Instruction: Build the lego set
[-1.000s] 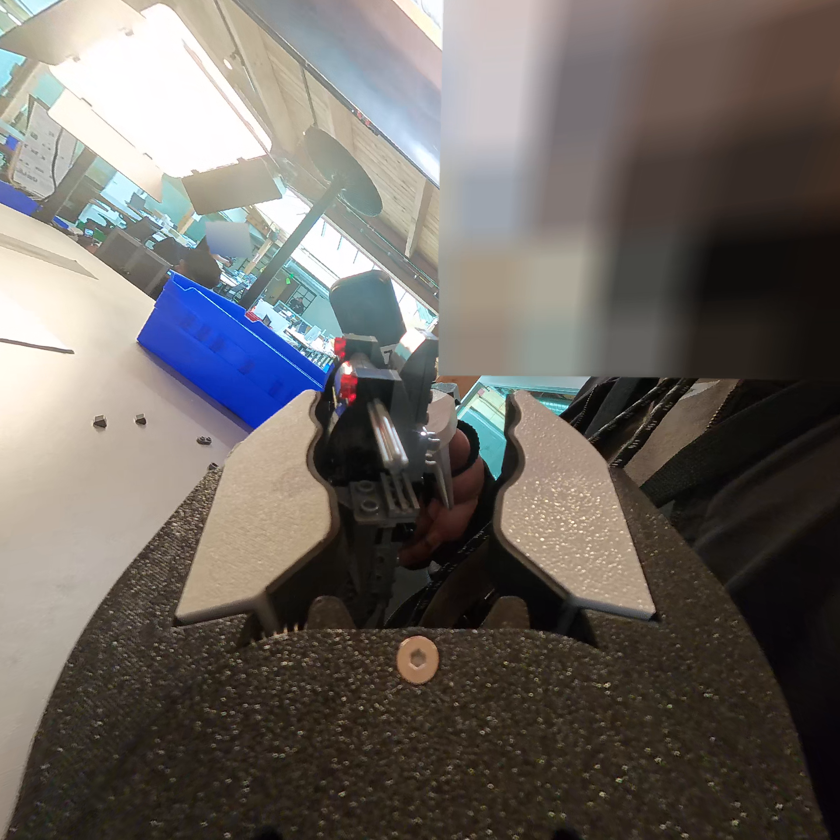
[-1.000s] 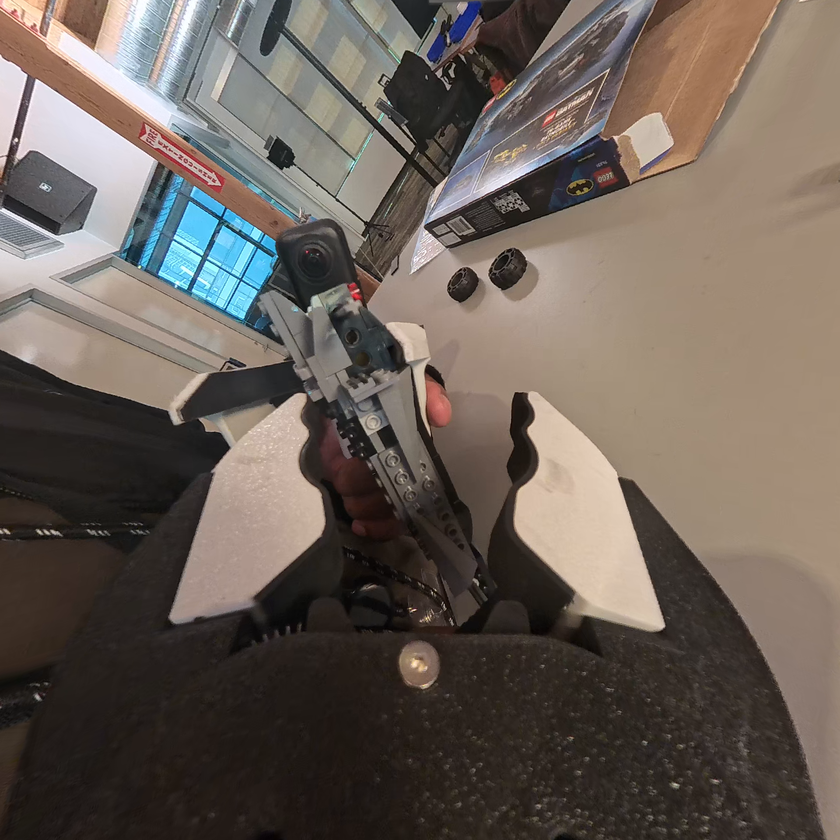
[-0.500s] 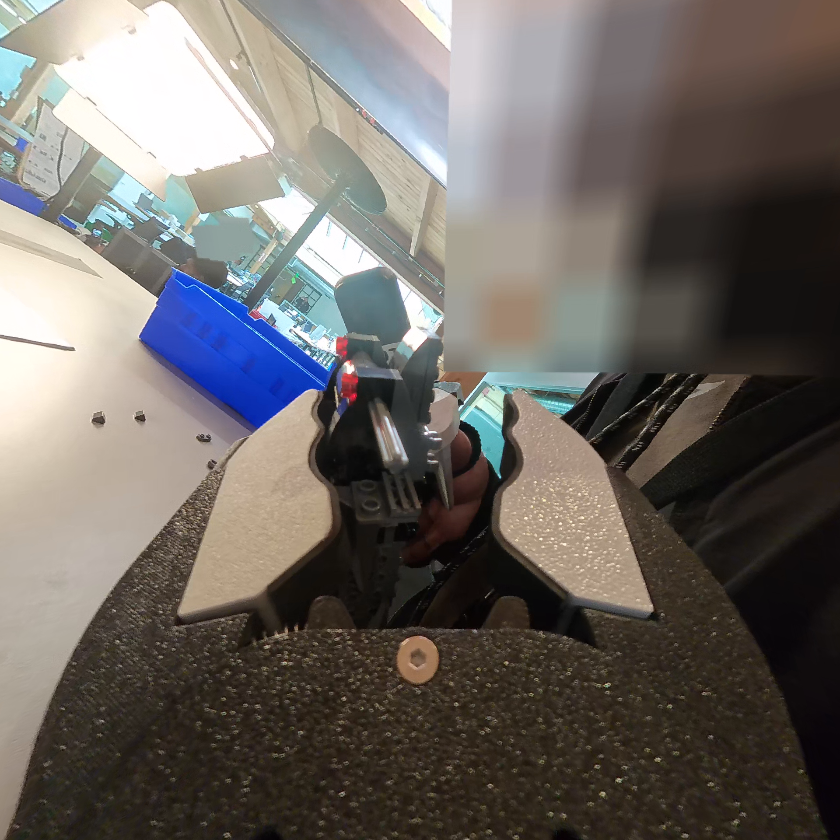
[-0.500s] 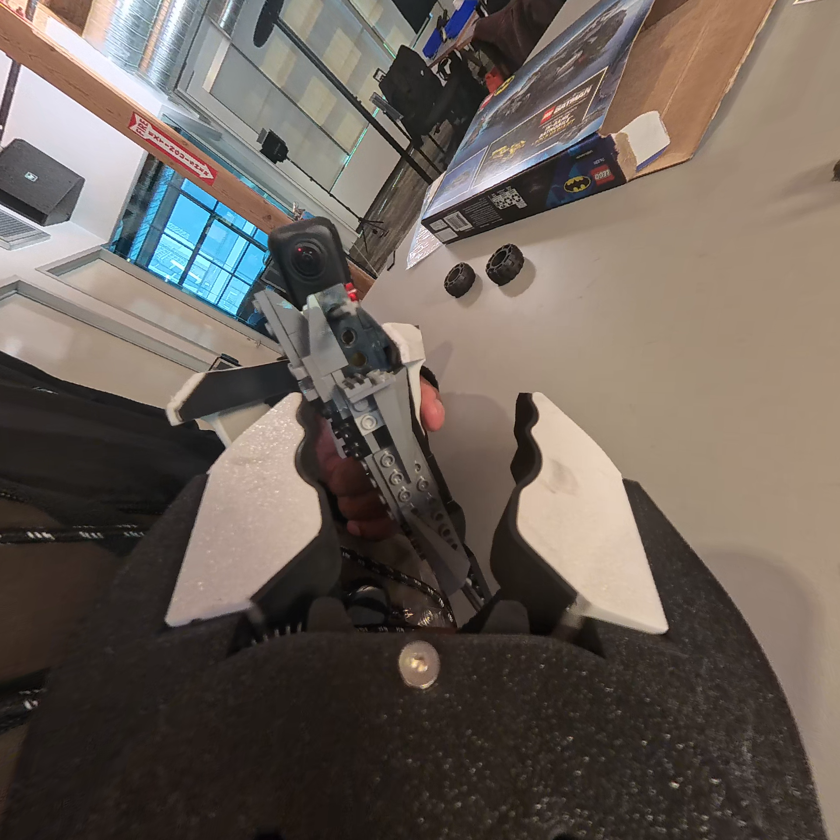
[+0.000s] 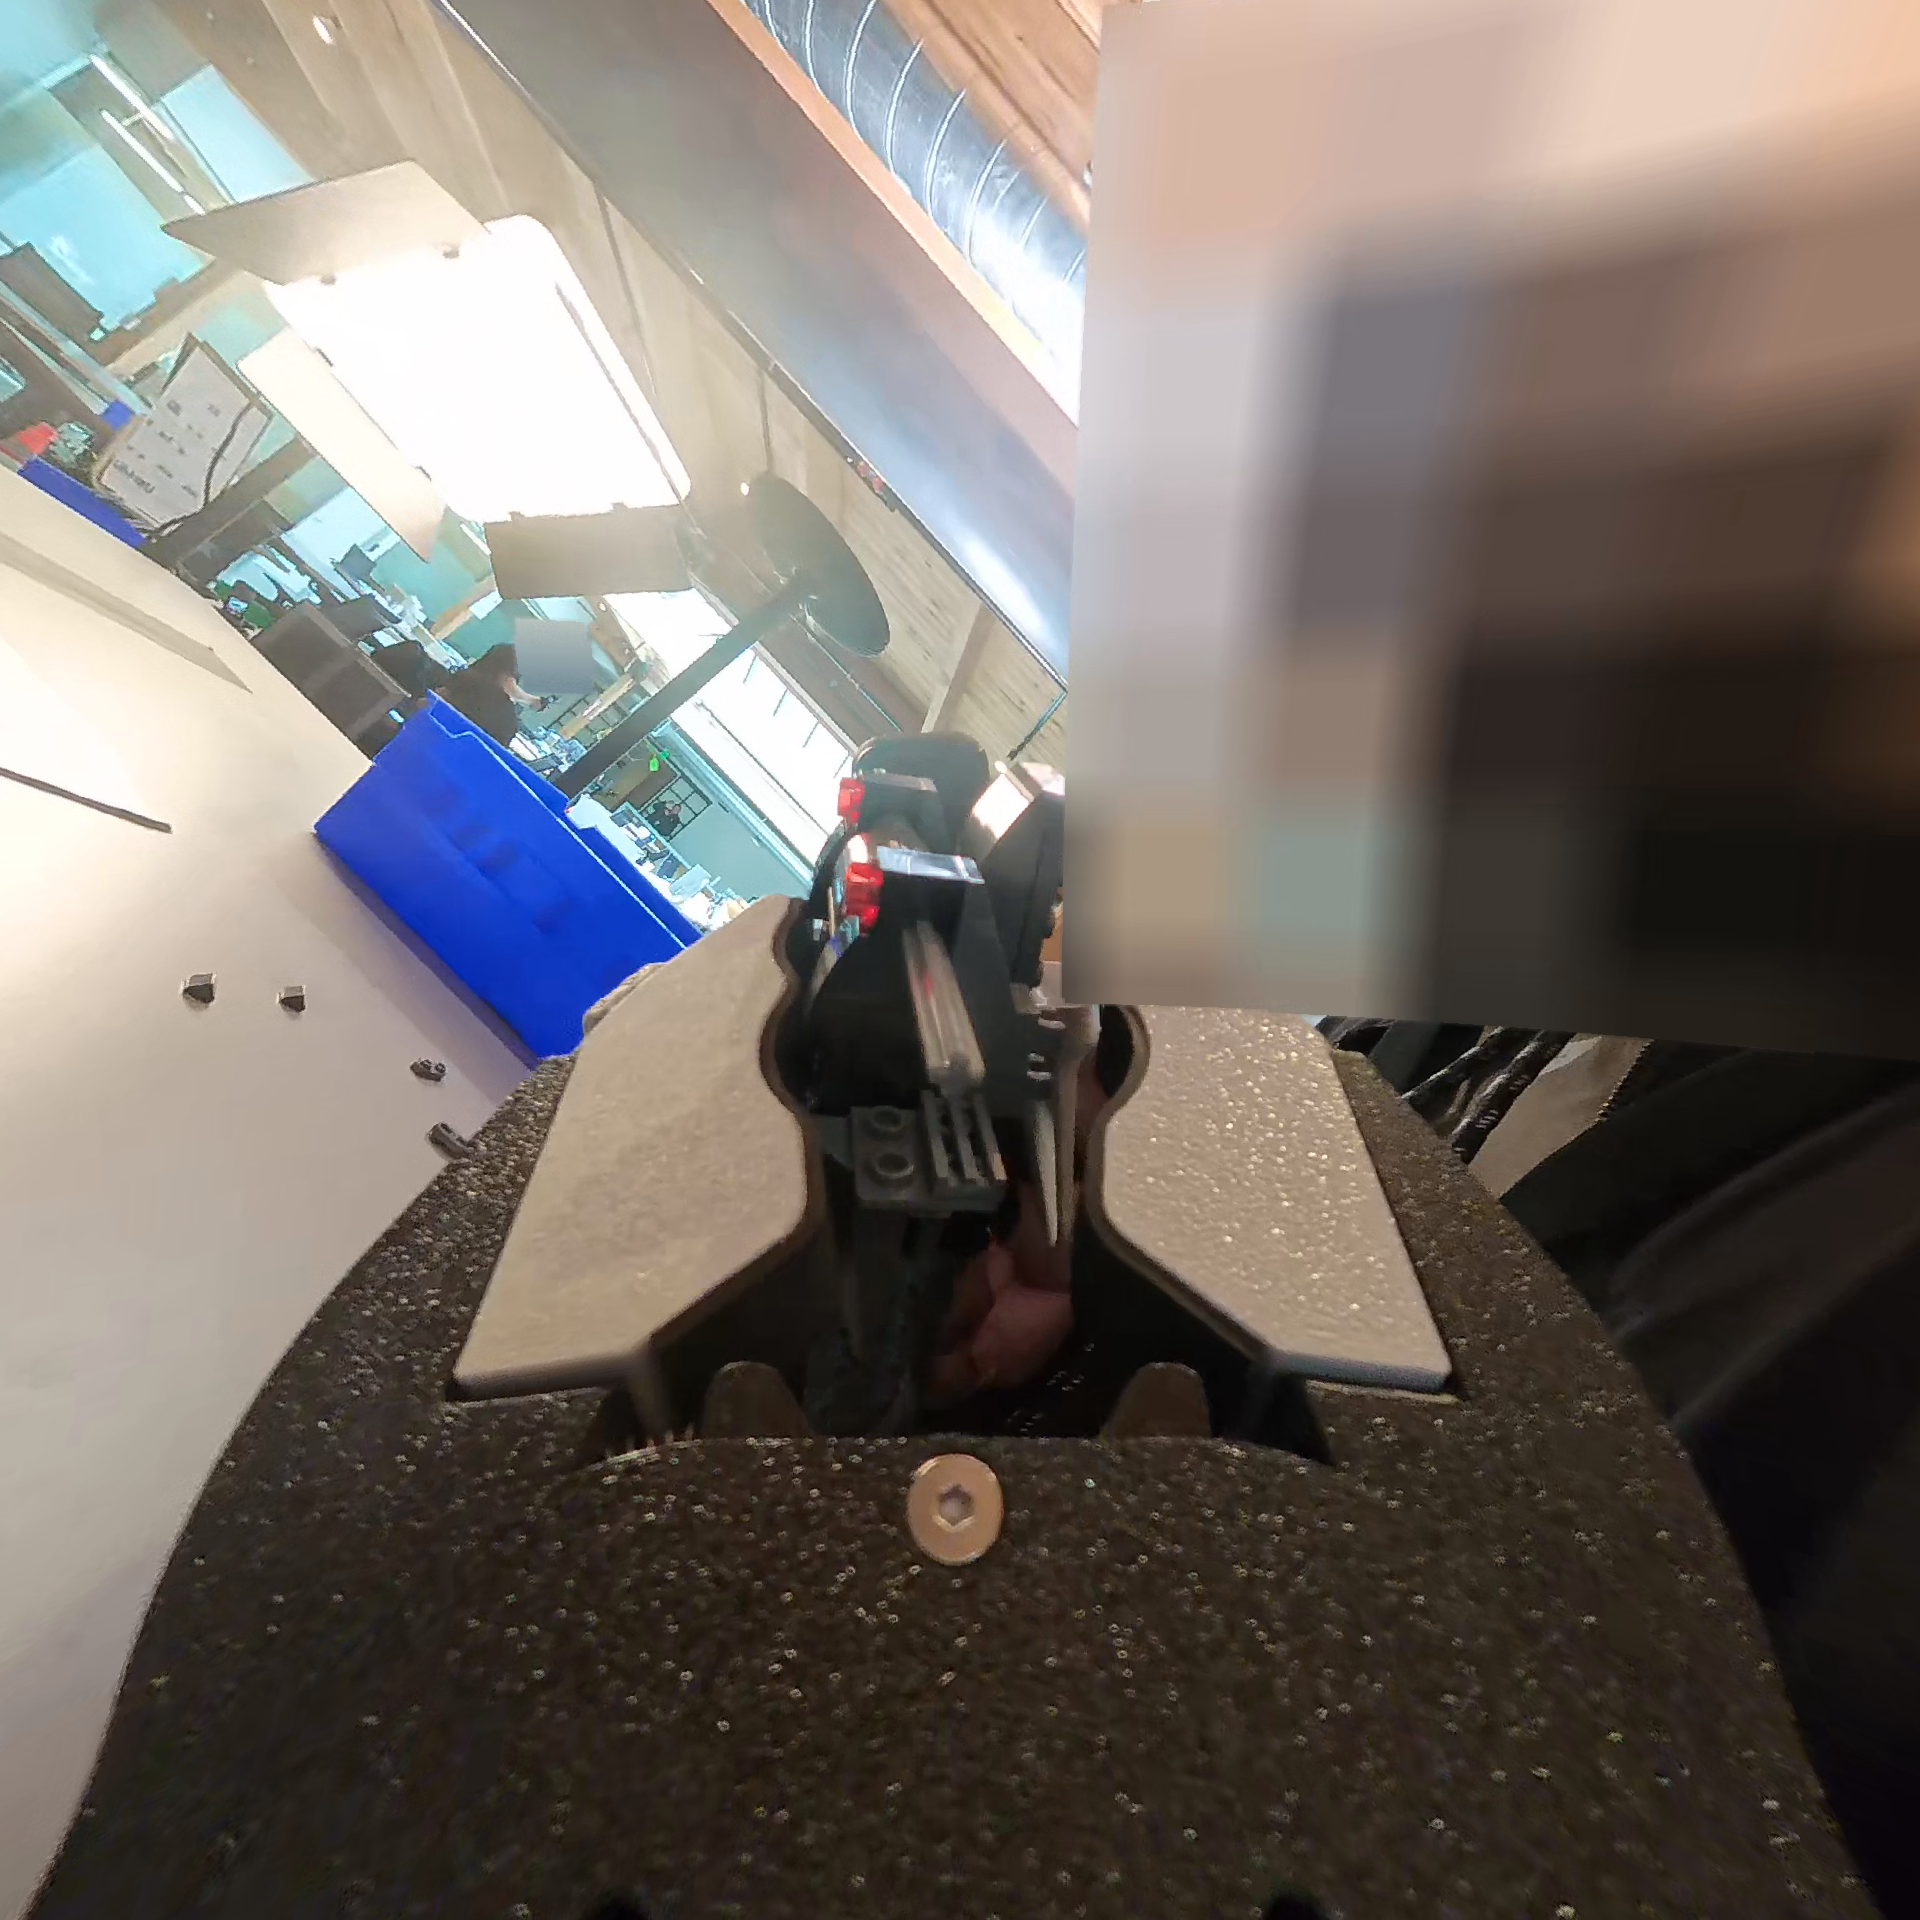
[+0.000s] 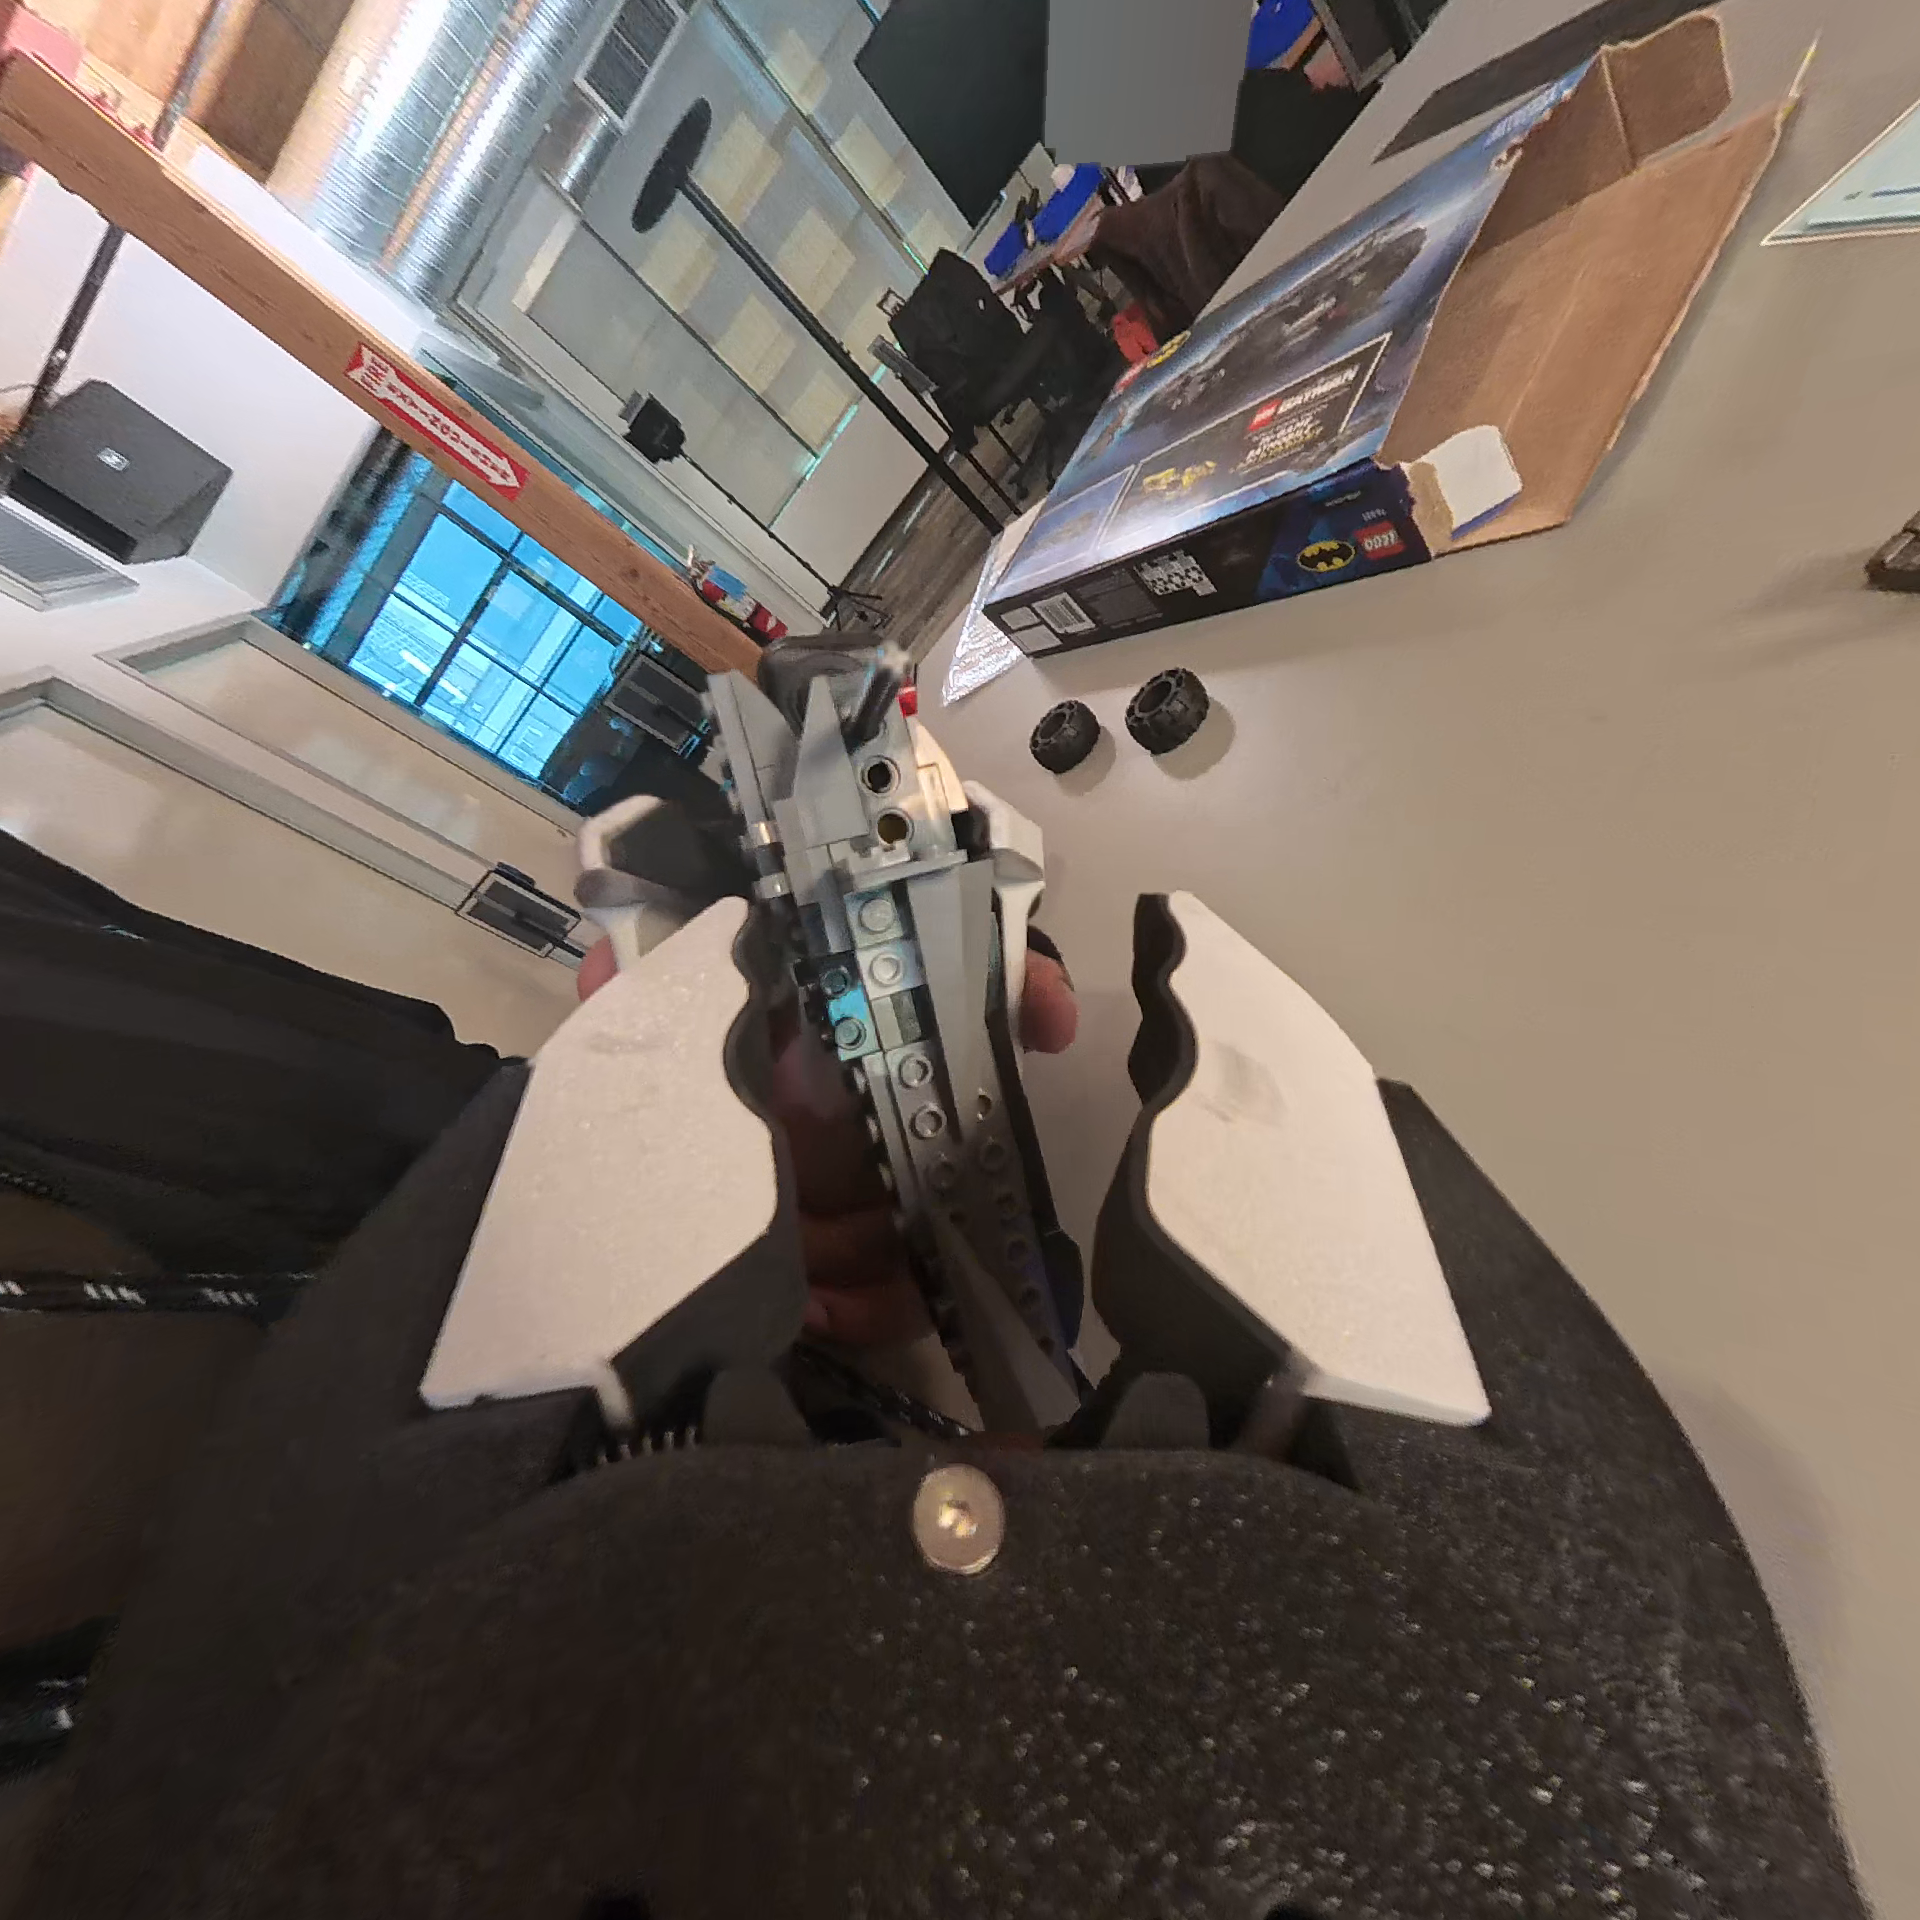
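A grey and black brick model with red studs (image 5: 914,997) is held in the air between my two grippers, which face each other. My left gripper (image 5: 945,997) is shut on one end of it, with both pads against its sides. The right wrist view shows those white fingers (image 6: 1008,842) clamped on the model's (image 6: 894,966) far end. My right gripper (image 6: 940,914) is open around the near end: the left pad (image 6: 665,1039) lies beside the model, and the right pad (image 6: 1226,1039) stands clear of it. A hand (image 6: 1044,1008) shows behind the model.
A blue bin (image 5: 488,862) and small dark pieces (image 5: 197,987) lie on the pale table (image 5: 156,1247). Two black tyres (image 6: 1065,738) and an opened printed box (image 6: 1247,468) lie on the table (image 6: 1507,935). A person in dark clothes (image 5: 1714,1299) is close by. My left and right fingertips are right by each other.
My left fingers closed in on the model. My right jaws narrowed too, but the right pad still stands clear. The model turned more upright in the right wrist view.
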